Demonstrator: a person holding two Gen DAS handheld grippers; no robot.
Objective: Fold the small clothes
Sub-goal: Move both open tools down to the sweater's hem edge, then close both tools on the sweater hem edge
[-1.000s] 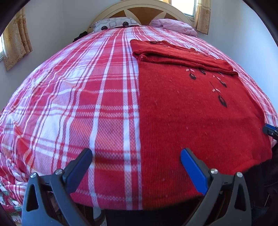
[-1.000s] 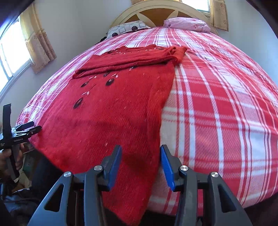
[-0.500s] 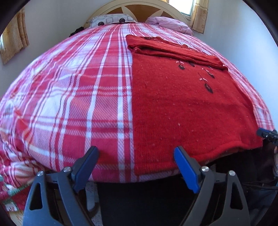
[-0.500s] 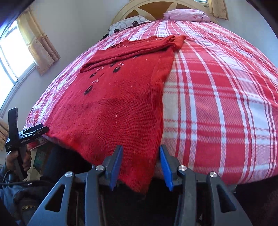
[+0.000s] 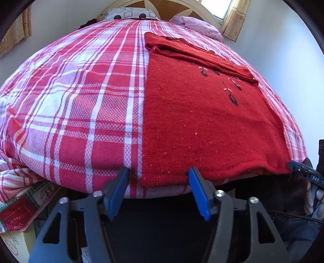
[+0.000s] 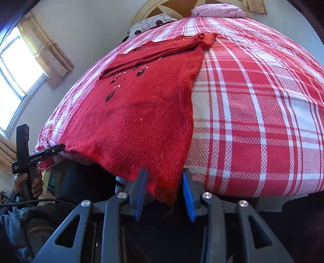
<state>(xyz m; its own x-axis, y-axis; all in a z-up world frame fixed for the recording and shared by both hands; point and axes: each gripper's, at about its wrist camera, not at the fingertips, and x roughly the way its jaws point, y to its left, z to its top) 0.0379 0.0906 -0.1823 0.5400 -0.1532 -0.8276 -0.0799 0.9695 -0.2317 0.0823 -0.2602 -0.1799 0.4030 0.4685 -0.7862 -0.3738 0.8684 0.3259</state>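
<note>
A red knit sweater (image 5: 202,121) (image 6: 141,121) with small black embroidered shapes lies flat on the plaid bed cover (image 5: 81,101), its sleeves folded across the top. Its hem reaches the bed's near edge. My left gripper (image 5: 159,176) is closing around the hem's left corner, which sits between the blue pads without being pinched. My right gripper (image 6: 164,176) is closing too; the hem's right corner hangs between its pads, loose. Each view shows the other gripper at the far corner of the hem, the right gripper (image 5: 303,174) and the left gripper (image 6: 40,153).
A patterned pillow (image 5: 129,14) and a pink pillow (image 6: 218,9) lie by the wooden headboard (image 6: 162,8). Curtained windows (image 6: 18,66) flank the bed. Boxes and a folded cloth (image 5: 14,214) sit low at the bed's left side. A hand (image 6: 28,182) holds the left gripper.
Both grippers have drawn back to the bed's near edge, so the hem corners now lie between their fingers. The left jaws have narrowed a lot, the right jaws slightly.
</note>
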